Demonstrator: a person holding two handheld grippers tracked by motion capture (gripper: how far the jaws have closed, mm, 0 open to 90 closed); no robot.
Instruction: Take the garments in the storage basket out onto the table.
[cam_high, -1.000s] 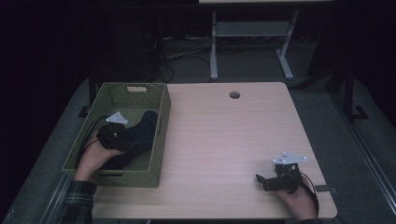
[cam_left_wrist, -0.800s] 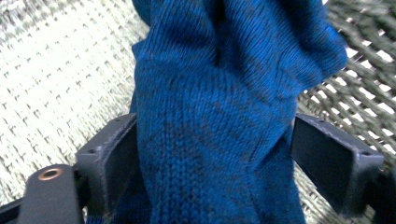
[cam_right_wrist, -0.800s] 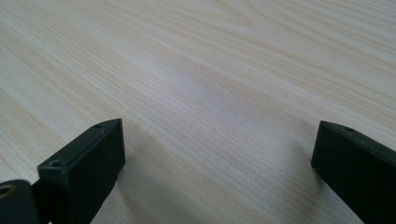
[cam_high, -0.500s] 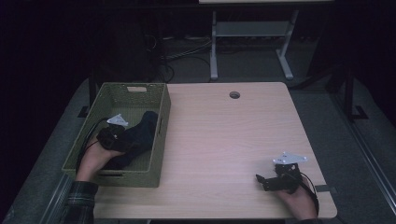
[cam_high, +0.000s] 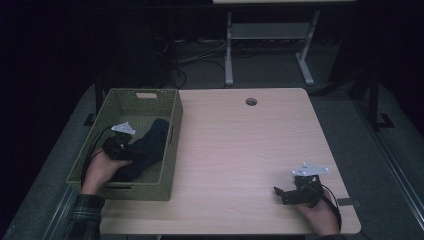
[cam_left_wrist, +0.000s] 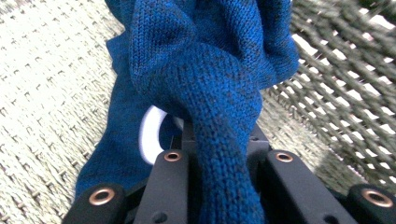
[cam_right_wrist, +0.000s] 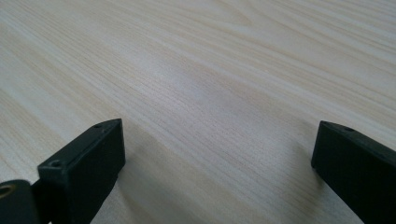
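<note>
The pale wooden table (cam_high: 240, 150) carries a green woven basket (cam_high: 172, 150) along its left side, and a dark blue knitted garment (cam_high: 150, 145) lies bunched inside it. The left hand-held gripper (cam_high: 131, 150) is down in the basket; its jaws have just been closing and now pinch a fold of the garment. The right hand-held gripper (cam_high: 278, 193) rests near the table's right front corner, jaws spread wide over bare wood.

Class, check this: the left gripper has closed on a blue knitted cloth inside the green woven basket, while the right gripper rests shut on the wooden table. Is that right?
One detail is wrong. The right gripper is open: the right gripper view shows its jaws wide apart over bare table. The rest holds: the left gripper, whose jaws have just been closing, grips the blue knitted cloth inside the basket.
</note>
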